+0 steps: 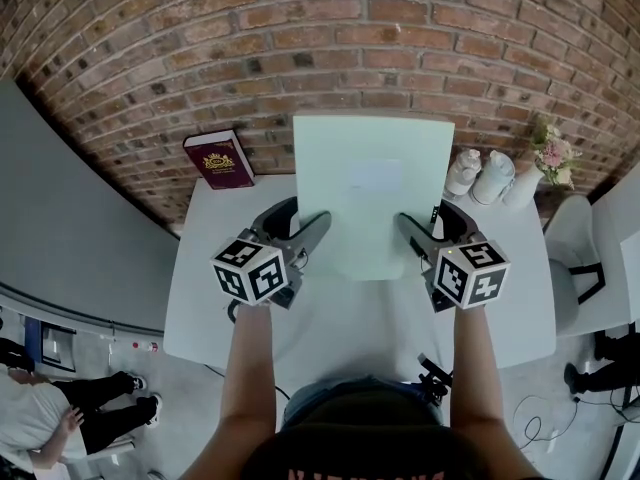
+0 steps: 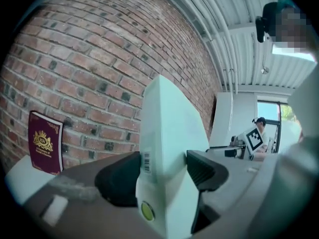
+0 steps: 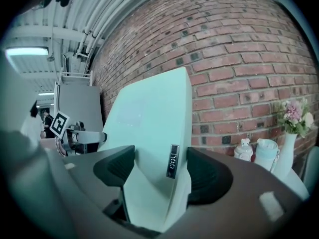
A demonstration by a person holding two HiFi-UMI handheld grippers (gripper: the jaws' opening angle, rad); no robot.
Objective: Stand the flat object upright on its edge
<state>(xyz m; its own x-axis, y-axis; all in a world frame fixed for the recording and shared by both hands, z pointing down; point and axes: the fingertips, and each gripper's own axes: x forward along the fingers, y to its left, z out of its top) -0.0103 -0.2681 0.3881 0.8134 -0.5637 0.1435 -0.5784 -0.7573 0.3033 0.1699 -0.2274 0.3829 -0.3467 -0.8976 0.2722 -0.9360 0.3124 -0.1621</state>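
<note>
Left gripper [image 1: 305,236] and right gripper [image 1: 415,233] each clamp a side edge of the pale green flat box [image 1: 370,183], which is tilted steeply over the white table [image 1: 500,298]. It looks stiff, light and smooth, so low side grips probably steady it best.

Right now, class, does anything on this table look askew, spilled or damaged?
Nothing stands out. The pale green box is clamped at its side edges by the left hand-held gripper and right hand-held gripper; the maroon book stands against the brick wall.
</note>
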